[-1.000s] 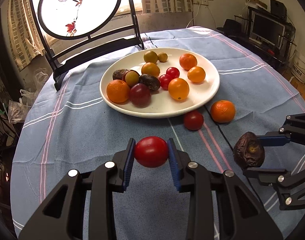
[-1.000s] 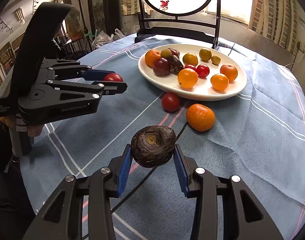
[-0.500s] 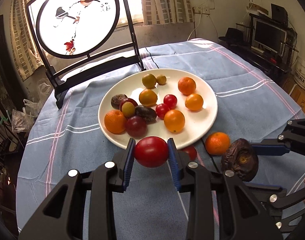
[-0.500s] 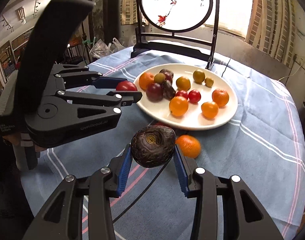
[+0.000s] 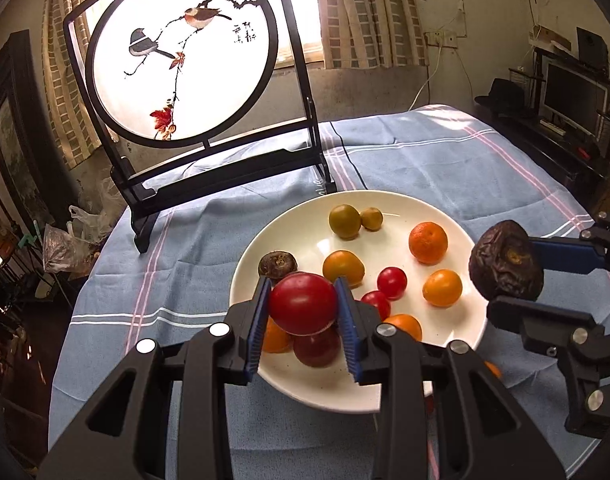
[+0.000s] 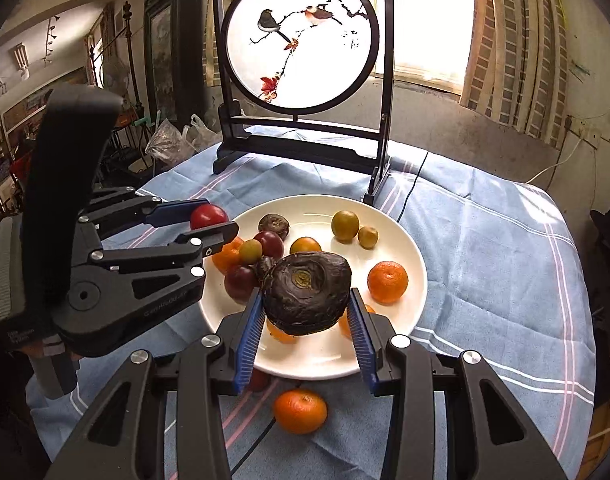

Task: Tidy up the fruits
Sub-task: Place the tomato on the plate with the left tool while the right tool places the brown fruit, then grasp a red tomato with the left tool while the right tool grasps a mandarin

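Observation:
My left gripper point(image 5: 303, 310) is shut on a red tomato point(image 5: 303, 304) and hangs over the near left part of the white plate point(image 5: 317, 388). The right gripper point(image 6: 305, 312) is shut on a dark wrinkled passion fruit point(image 6: 307, 292) above the plate's point(image 6: 419, 256) near side. Each gripper shows in the other's view: the right one point(image 5: 517, 276) with its dark fruit point(image 5: 505, 266), the left one point(image 6: 213, 220) with its tomato point(image 6: 208, 216). The plate holds several oranges, small tomatoes, greenish fruits and dark fruits. One orange point(image 6: 300, 411) lies on the cloth in front of the plate.
A blue striped cloth point(image 5: 445, 160) covers the round table. A black-framed round bird screen point(image 5: 181, 60) stands at the table's far side behind the plate. A small red tomato point(image 6: 259, 380) lies partly hidden under my right fingers. Room clutter surrounds the table.
Both grippers have risen and moved forward over the plate, each keeping its fruit. The loose orange and small tomato now lie below and behind the fingertips.

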Demonstrator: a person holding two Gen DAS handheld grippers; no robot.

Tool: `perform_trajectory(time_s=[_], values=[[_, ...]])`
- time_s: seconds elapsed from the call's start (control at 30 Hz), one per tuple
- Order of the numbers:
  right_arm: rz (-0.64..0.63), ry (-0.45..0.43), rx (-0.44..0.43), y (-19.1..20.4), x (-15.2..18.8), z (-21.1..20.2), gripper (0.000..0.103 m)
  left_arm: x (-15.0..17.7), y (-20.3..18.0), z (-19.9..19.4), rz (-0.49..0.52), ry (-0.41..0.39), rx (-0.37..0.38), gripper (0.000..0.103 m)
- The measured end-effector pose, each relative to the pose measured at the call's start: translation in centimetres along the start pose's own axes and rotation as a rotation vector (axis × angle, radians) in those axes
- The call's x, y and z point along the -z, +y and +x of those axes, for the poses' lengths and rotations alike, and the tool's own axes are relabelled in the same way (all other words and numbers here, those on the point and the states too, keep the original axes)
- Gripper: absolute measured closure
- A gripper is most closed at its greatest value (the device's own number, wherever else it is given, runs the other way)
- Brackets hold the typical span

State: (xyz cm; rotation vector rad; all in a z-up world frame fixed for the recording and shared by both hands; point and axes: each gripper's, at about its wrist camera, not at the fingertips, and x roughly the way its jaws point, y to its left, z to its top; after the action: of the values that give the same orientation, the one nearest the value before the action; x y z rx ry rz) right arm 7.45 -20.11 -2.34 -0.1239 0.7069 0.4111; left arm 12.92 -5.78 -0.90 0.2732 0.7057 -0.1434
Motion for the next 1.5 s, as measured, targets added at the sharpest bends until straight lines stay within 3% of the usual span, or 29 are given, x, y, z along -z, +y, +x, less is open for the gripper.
perform_trajectory(time_s=[0.43,0.5,0.53,0.57,0.7,0.9,1.17,1.37,1.43,1.5], values=[[0.065,0.088,0.044,-2.6,-3.0,8.3,0.06,-1.0,1.1,5.8,-0.012,0.074,-0.037,0.071],[0.07,0.091,0.052,-2.7,-3.4,9.0,0.059,-1.1,1.0,6.1,-0.01,0.072,-0.045,0.058],[0.076,0.084,0.055,-2.8,-3.5,9.0,0.057,-1.2,1.0,6.1,-0.013,0.067,-0.051,0.042],[0.084,0.068,0.058,-2.9,-3.7,8.7,0.055,-1.2,1.1,5.9,-0.018,0.053,-0.058,0.037],[0.091,0.024,0.049,-3.2,-3.6,6.5,0.049,-1.1,1.7,5.2,-0.029,0.043,-0.055,0.037],[0.032,0.025,0.006,-2.1,-0.4,2.3,0.046,0.0,2.5,2.7,-0.056,0.026,-0.031,0.034],[-0.133,0.163,-0.002,1.5,7.7,1.6,0.046,4.7,2.3,-0.6,-0.049,0.046,0.022,0.028],[-0.135,0.21,0.012,2.1,8.5,4.1,0.048,7.8,0.9,-1.8,-0.02,0.076,0.069,0.028],[-0.131,0.221,0.027,2.1,8.5,4.8,0.06,8.5,0.2,-2.0,-0.009,0.085,0.085,0.027],[-0.133,0.214,0.031,2.1,8.6,4.6,0.061,9.2,-0.7,-2.1,0.01,0.099,0.106,0.027]])
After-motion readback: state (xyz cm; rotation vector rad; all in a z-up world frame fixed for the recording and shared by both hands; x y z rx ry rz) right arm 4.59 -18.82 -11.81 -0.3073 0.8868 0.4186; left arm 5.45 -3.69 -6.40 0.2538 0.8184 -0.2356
